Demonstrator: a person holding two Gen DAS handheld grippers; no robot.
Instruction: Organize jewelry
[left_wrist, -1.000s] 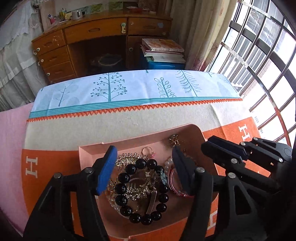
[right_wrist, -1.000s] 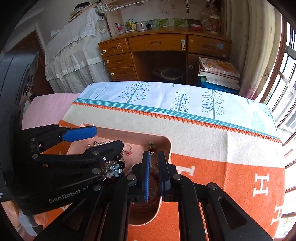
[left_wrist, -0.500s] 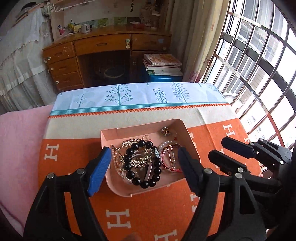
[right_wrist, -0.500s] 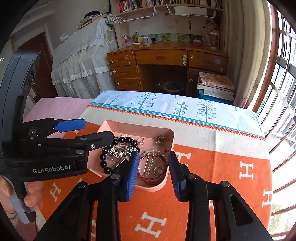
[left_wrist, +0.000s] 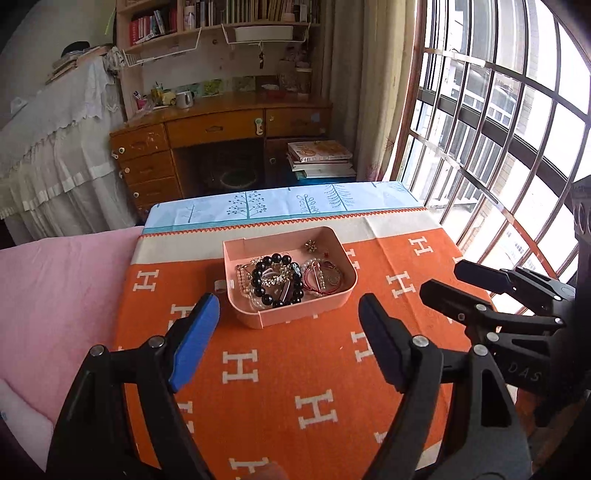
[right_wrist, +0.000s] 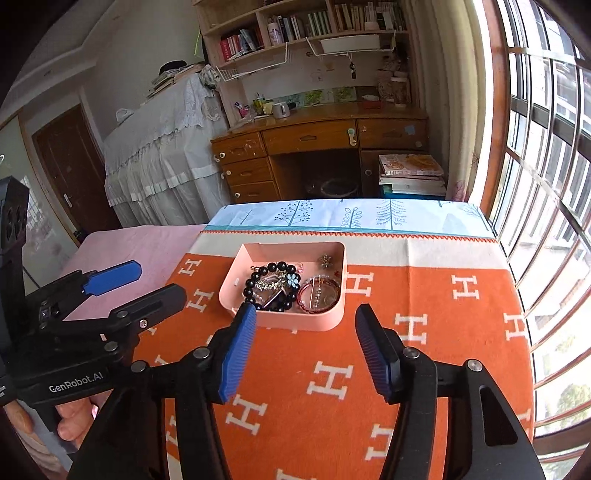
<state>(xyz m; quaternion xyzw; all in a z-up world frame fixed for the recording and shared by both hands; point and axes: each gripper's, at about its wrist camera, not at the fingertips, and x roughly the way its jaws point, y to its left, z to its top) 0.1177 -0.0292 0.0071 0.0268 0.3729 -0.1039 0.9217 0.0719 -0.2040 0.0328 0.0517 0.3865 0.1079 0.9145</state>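
A pink tray (left_wrist: 306, 314) (right_wrist: 295, 319) sits on the orange H-patterned cloth (left_wrist: 295, 369). It holds a black bead bracelet (left_wrist: 275, 275) (right_wrist: 258, 286), a red bangle (left_wrist: 321, 280) (right_wrist: 317, 291), pearl and gold pieces and a small brooch (left_wrist: 311, 245). My left gripper (left_wrist: 288, 325) is open and empty, raised well back from the tray's near side. My right gripper (right_wrist: 304, 332) is open and empty, also back from the tray. Each gripper shows in the other's view: the right one (left_wrist: 480, 291), the left one (right_wrist: 136, 291).
The table ends at a barred window (left_wrist: 498, 147) on the right and a pink blanket (left_wrist: 55, 295) on the left. A blue tree-print cloth (left_wrist: 280, 206) covers the far edge. A wooden desk (left_wrist: 221, 140) and stacked books (left_wrist: 317, 158) stand beyond.
Both grippers have pulled up and back from the tray. The right gripper, nearly shut inside the tray a second ago, has opened wide. The jewelry stays in the tray.
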